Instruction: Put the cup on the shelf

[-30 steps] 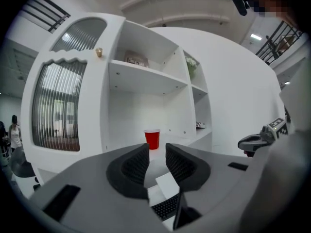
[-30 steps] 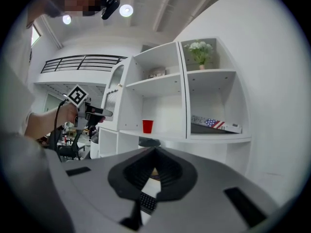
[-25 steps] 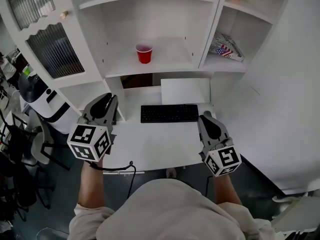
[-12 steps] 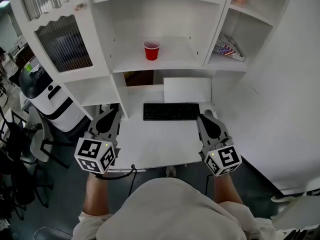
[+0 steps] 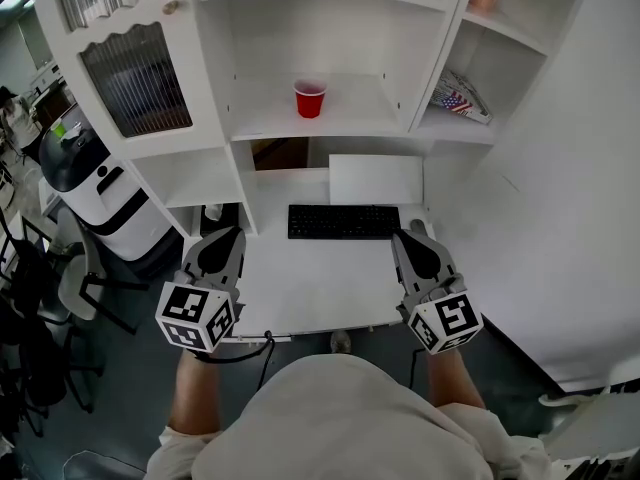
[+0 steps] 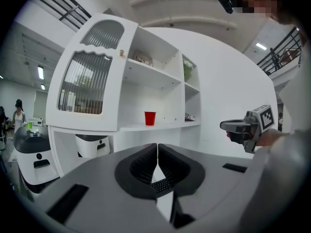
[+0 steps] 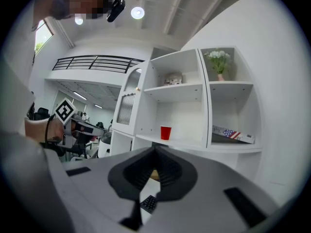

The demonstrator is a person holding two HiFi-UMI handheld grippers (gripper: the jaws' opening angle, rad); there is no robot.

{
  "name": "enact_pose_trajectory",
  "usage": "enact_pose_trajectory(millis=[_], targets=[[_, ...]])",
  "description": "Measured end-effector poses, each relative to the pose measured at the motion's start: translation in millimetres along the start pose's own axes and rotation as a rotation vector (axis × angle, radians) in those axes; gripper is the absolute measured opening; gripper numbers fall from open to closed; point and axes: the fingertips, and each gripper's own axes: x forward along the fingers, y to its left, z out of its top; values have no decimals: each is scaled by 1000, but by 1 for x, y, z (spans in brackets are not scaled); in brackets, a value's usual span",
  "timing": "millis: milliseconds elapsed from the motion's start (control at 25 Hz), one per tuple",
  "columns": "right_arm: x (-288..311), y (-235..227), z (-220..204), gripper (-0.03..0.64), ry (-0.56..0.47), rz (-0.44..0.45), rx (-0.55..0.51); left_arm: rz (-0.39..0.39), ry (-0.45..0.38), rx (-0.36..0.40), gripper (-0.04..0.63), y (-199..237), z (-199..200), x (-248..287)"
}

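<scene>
Holding my left gripper point(image 5: 224, 238) at lower left, jaws pressed together, nothing between them. Red cup point(image 5: 310, 98) stands upright on the white shelf point(image 5: 265, 118), upper centre, well apart from both grippers. Right gripper point(image 5: 411, 240), lower right, likewise closed and empty.

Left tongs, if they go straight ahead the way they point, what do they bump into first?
Probably the white shelf unit: the shut left tongs aim just under the board where the red cup stands. Nothing nearer seems to be in the way, though depth is hard to judge.
</scene>
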Motion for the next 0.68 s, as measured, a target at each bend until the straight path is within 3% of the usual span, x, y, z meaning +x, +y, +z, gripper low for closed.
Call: enact_pose_trajectory(millis=[680], targets=[[1, -2, -2, 3, -1, 0, -8, -9, 13, -3, 9, -3, -6, 7]])
